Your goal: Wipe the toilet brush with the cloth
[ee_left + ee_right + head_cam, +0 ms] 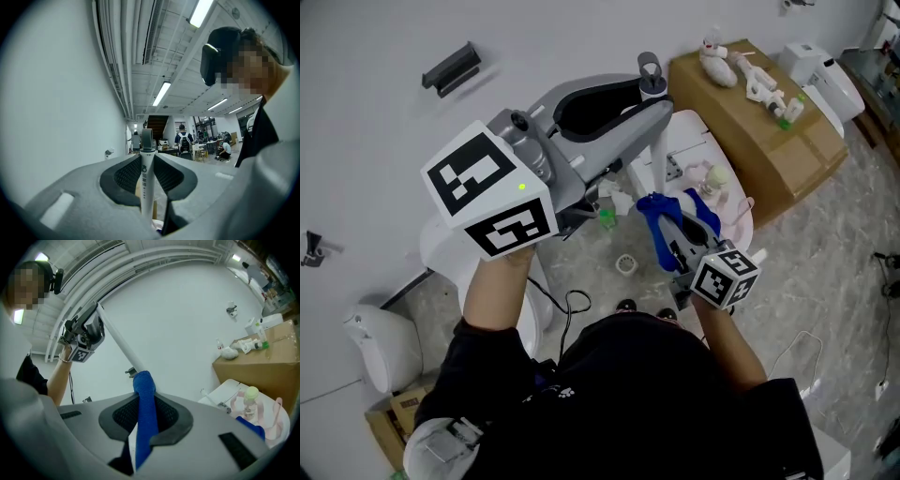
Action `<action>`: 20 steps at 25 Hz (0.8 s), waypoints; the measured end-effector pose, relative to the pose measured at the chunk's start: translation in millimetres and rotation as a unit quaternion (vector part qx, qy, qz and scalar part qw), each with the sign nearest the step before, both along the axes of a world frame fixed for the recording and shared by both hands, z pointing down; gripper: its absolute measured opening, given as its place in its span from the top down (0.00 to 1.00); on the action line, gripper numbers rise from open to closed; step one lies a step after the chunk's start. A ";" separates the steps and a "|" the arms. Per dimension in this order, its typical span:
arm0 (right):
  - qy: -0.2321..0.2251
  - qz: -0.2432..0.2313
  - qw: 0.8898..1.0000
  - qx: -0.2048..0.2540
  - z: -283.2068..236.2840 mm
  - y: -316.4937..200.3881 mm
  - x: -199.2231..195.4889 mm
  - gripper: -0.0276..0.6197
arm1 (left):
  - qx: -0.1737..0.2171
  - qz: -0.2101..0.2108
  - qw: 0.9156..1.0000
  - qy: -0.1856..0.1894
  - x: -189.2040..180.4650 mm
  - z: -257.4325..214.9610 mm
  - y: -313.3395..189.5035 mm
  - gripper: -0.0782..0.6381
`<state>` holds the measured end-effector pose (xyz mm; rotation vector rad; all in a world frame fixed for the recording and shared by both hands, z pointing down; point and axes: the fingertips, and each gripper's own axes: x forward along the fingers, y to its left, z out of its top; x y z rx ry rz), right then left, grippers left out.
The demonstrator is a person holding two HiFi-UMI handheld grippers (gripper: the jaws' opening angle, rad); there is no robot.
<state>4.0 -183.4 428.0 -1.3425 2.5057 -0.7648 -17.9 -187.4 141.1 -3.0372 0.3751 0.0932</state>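
The toilet brush's white handle [659,155], with a grey loop [649,67] at its top, stands clamped near that end between the jaws of my left gripper [639,94]. In the left gripper view the handle [146,183] runs up between the pads. My right gripper [677,236] is shut on a blue cloth [664,220], lower on the handle. In the right gripper view the cloth [144,413] rises between the jaws, its top end [143,380] resting against the handle [119,341]. The brush head is hidden.
A cardboard box [769,141] with bottles and small items stands at the back right, beside a white cistern [811,66]. A white fixture [708,141] holding a bottle and pink items lies behind the grippers. Another toilet [384,347] sits at lower left. A floor drain [625,264] is below.
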 end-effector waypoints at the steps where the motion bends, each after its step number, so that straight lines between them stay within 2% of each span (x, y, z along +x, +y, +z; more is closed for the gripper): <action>1: 0.001 -0.003 1.000 0.003 -4.0 -0.9 -1.2 0.86 | -0.002 0.000 1.000 -0.001 -0.4 1.9 -2.1 0.76; 12: -0.005 -0.045 0.998 0.050 -44.3 5.9 -8.3 0.86 | -0.025 -0.007 1.000 -0.003 -1.5 25.1 -19.3 0.76; 16: 0.025 -0.045 0.995 0.091 -61.2 11.4 -3.2 0.86 | -0.027 -0.020 0.999 -0.010 -3.3 34.5 -23.5 0.76; 20: 0.036 -0.036 0.993 0.107 -69.4 10.5 7.6 0.86 | -0.036 -0.034 0.999 -0.017 -5.5 49.3 -29.9 0.76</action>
